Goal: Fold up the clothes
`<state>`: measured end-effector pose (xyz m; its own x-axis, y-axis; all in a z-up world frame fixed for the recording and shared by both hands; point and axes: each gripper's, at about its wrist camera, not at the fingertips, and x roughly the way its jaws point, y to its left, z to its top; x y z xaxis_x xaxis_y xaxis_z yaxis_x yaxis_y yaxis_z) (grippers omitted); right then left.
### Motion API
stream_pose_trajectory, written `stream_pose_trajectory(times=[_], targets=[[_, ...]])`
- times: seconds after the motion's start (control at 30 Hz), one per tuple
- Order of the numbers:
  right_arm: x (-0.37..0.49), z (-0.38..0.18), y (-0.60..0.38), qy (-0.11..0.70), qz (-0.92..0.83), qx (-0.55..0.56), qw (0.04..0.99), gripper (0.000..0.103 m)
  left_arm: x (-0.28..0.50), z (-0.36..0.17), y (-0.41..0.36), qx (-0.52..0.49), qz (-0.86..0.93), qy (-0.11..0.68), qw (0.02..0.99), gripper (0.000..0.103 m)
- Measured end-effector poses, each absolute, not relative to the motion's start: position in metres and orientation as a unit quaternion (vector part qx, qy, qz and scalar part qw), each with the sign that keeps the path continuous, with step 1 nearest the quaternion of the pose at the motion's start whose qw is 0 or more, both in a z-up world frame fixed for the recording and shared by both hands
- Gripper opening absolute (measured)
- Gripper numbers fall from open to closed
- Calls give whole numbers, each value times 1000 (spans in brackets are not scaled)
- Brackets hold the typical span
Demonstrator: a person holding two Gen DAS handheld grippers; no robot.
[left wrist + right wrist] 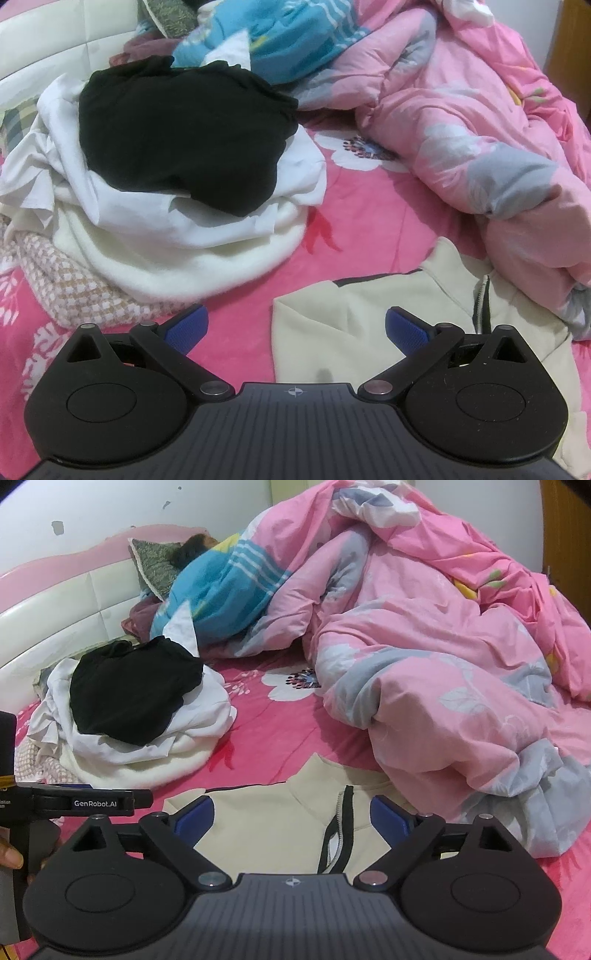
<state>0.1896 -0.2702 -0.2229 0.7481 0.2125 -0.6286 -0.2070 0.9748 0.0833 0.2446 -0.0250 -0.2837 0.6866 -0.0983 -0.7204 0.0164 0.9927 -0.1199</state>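
L side: pile of clothes [177, 206] sat heaped, black garment [184, 136] on top, not neatly folded. Cream zip jacket [273, 830] lay spread flat mid-bed w/ collar away; could be pre-fold or just laid out. L gripper [295, 328] & R gripper [291, 812] both spread wide, holding nothing. Pink sheet [369, 229] bare between; duvet [424, 686] crowded the R edge.

A pink flowered bed sheet [280, 734] covers the bed. A crumpled pink and grey duvet [436, 657] is heaped along its right side, with a blue striped blanket [225, 590] bunched just beside it near the white padded headboard [62, 616]. A dark patterned pillow [153, 566] leans against the headboard; what seems to be dark hair shows beside it, blurred.
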Motion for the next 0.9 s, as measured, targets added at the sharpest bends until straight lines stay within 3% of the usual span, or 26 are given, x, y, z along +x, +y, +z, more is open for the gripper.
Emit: stream_pose_trajectory(times=[0.27, 0.67, 0.9], targets=[[186, -221, -264, 338, 116, 2, 934, 88, 242, -282, -20, -57, -31, 395, 916, 103], [214, -234, -257, 349, 107, -8, 931, 61, 240, -285, -19, -48, -50, 387, 919, 103], [273, -271, -286, 386, 66, 23, 920, 41, 244, -284, -36, -34, -83, 377, 922, 102]])
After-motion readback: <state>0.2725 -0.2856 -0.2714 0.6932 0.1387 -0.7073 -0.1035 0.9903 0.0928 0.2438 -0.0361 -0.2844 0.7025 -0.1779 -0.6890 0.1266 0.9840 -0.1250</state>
